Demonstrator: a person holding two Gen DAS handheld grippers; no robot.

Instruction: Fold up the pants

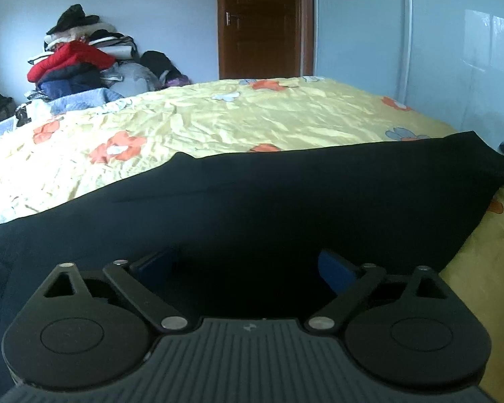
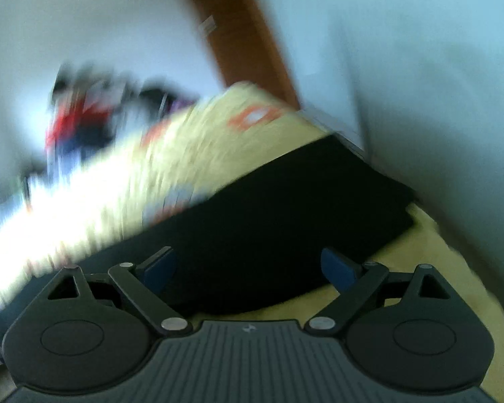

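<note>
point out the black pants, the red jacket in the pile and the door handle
black pants [image 1: 285, 201], left wrist view, middle of the flat cloth
red jacket [image 1: 70, 57], left wrist view, its top fold
door handle [image 1: 230, 18], left wrist view, the metal lever

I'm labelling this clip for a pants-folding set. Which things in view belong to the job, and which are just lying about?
Part of the job:
black pants
left gripper, open
right gripper, open
yellow flowered bedspread, the work surface

Just lying about:
pile of clothes at the far corner
brown door
</note>
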